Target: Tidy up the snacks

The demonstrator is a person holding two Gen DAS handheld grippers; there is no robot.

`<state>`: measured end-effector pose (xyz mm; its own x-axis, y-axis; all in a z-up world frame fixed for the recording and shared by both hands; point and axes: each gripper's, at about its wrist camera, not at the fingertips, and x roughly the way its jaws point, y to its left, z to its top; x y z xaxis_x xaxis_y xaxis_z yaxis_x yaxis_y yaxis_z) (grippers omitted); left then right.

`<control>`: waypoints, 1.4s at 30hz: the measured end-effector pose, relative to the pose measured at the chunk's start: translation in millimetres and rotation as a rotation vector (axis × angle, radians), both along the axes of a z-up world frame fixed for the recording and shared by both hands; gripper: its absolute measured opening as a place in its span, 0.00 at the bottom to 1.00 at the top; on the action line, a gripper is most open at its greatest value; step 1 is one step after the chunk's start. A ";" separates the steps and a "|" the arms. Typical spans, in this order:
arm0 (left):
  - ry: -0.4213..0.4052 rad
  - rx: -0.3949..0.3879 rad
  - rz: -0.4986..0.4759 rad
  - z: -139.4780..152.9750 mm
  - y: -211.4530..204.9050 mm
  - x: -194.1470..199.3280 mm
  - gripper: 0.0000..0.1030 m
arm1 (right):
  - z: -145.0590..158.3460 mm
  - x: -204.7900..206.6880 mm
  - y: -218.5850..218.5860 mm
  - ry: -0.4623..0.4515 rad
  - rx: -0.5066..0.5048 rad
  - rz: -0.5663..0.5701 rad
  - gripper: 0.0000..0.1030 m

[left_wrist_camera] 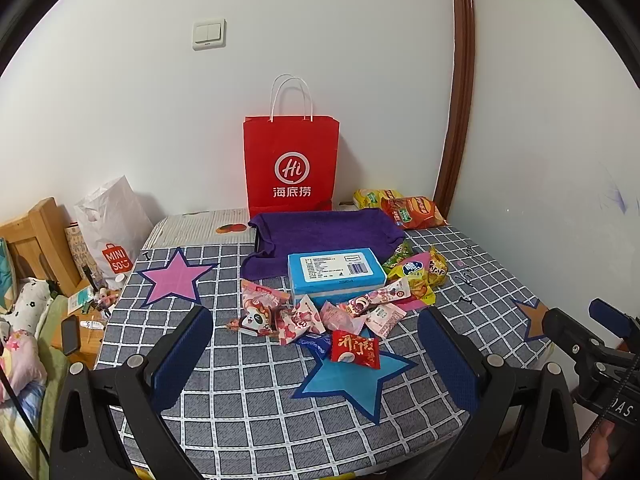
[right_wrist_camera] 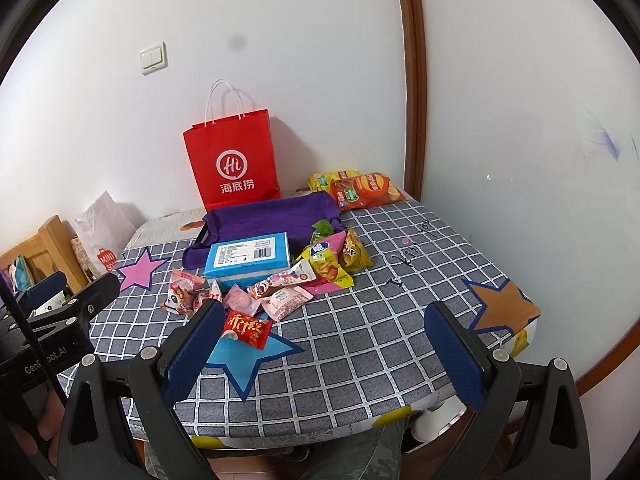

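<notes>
Snacks lie in a loose heap mid-table, in front of and right of a blue box; most wrapper print is too small to read. From the left wrist view, my left gripper stands with its fingers wide apart, holding nothing, above the table's near part. A purple cloth covers a tray whose walls are mostly hidden. Behind it a red bag stands against the wall. Two chip bags sit at the far right corner. The checked cloth near me is bare. My right gripper is cut off at the right edge.

From the right wrist view, my right gripper is likewise spread and empty. Its left finger hides part of a red packet and the heap's near edge. Open table runs right toward an orange star at the edge. The left gripper shows only partly.
</notes>
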<state>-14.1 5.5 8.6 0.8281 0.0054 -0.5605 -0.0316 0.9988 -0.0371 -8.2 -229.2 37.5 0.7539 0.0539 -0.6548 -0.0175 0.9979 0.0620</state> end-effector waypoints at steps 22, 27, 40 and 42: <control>-0.005 0.003 -0.007 2.0 -4.6 1.8 1.00 | 2.4 0.4 -0.9 -0.006 0.007 0.003 0.96; 0.009 0.002 -0.004 -2.7 -1.9 11.5 1.00 | -4.1 5.4 -1.1 -0.003 0.015 0.018 0.96; 0.104 -0.041 0.008 -57.1 19.4 55.8 0.99 | -63.2 52.0 -20.0 0.078 0.053 0.004 0.96; 0.123 -0.048 0.009 -68.6 23.9 65.2 0.98 | -73.9 63.0 -25.6 0.088 0.060 -0.003 0.96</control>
